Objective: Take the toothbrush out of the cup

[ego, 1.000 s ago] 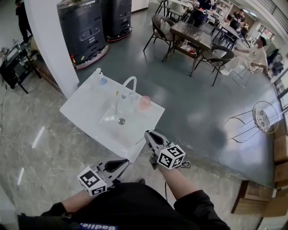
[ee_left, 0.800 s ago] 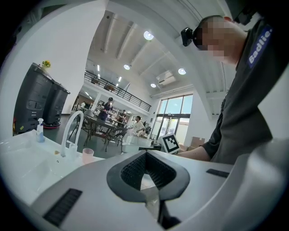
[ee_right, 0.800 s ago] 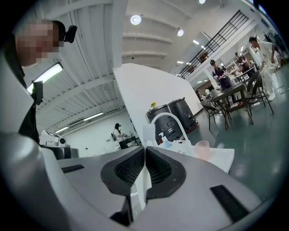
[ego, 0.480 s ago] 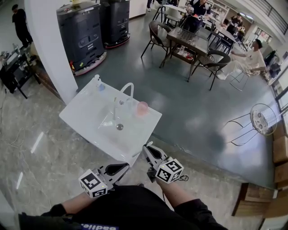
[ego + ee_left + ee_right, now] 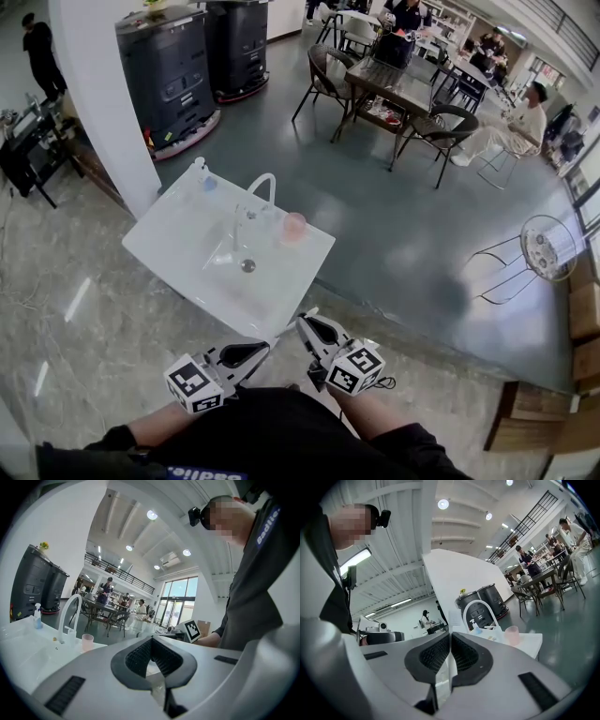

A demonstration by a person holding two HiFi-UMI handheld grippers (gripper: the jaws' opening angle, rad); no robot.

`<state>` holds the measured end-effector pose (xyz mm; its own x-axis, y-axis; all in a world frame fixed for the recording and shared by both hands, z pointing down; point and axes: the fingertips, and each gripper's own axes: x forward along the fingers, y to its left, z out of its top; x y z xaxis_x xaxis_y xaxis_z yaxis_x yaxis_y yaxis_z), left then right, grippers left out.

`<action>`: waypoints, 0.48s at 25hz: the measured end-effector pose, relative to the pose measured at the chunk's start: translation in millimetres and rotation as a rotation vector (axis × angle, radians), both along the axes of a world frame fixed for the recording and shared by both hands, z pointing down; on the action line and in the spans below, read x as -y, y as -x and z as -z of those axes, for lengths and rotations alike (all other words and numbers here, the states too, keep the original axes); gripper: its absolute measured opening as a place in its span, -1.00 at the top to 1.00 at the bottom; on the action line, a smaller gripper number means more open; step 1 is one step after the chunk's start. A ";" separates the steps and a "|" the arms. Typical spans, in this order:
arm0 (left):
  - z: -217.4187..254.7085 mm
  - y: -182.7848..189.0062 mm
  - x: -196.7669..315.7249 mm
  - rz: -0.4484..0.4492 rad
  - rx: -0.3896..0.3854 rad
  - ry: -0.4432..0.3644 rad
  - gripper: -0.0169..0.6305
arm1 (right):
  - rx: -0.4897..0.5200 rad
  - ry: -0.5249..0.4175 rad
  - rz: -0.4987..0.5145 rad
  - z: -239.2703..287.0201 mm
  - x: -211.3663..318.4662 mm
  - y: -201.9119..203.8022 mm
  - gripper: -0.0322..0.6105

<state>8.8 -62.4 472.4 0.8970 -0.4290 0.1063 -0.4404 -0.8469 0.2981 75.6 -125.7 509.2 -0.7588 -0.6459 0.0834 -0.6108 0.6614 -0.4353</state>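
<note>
Head view, right tongs (image 5: 304, 322) pinching toothbrush (image 5: 291, 327), left tongs (image 5: 264, 346) closed, empty; shirt (image 5: 262, 573) print "Badlie"

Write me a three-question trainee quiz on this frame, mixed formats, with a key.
1. Pick one: the cup on the sink counter is (a) pink, (b) green, (c) black.
2. True or false: the left claw is shut, empty and clear of the counter.
3. Short answer: what is the right claw shut on?

Key
1. a
2. True
3. A thin white stick, apparently the toothbrush, held well away from the cup.
</note>
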 end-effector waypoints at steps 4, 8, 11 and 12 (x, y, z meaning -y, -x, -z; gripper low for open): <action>0.6 0.4 -2.1 -0.003 0.003 0.001 0.95 | -0.009 -0.014 0.013 5.0 -10.1 5.4 0.83; 0.9 -0.6 -3.7 0.000 0.002 0.001 0.95 | -0.021 -0.024 0.027 7.0 -21.8 10.6 0.83; 1.0 -0.9 -3.2 0.002 0.003 0.003 0.95 | -0.019 -0.026 0.040 5.8 -27.5 13.8 0.83; 1.0 -0.6 -2.9 0.003 0.003 0.004 0.95 | -0.019 -0.026 0.041 5.6 -28.3 14.2 0.83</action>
